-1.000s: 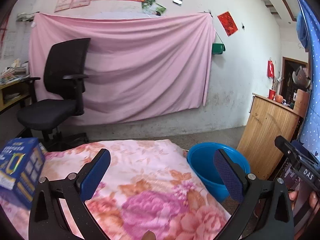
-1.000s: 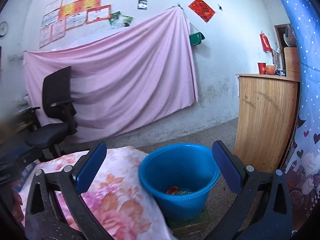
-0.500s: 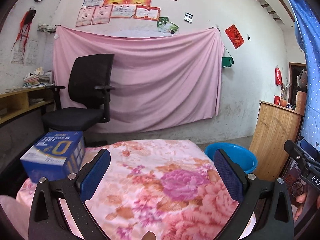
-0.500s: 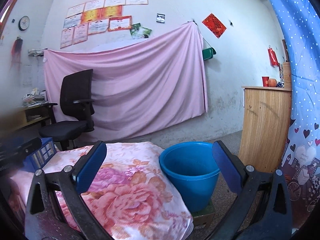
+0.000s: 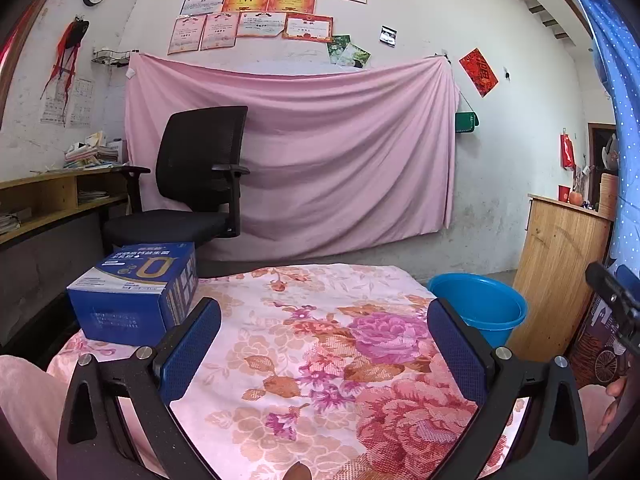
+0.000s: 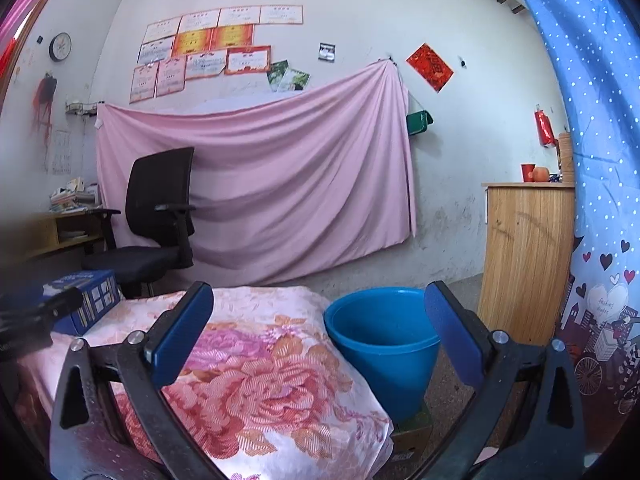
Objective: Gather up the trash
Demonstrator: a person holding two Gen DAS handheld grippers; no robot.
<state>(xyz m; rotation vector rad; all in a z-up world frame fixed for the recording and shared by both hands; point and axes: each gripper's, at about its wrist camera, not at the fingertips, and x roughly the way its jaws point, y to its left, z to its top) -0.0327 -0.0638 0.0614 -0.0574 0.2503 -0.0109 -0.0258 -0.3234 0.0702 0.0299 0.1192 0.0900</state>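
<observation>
Both jaws wide and holding nothing, left gripper (image 5: pixel 324 344) above floral cloth (image 5: pixel 320 360), blue box (image 5: pixel 136 288) at its left, right gripper (image 6: pixel 318 332) facing blue bucket (image 6: pixel 380 340) beside the cloth

Beyond the right-hand jaw the blue bucket (image 6: pixel 382 344) hides its bottom; left of the jaws, the blue box (image 6: pixel 86 300) blurs, half cut off.

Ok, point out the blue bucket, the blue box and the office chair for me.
Blue bucket (image 6: pixel 384 344): right wrist view, on its inner wall.
Blue box (image 5: pixel 120 308): left wrist view, on its front face.
Office chair (image 5: pixel 200 152): left wrist view, on its backrest.
</observation>
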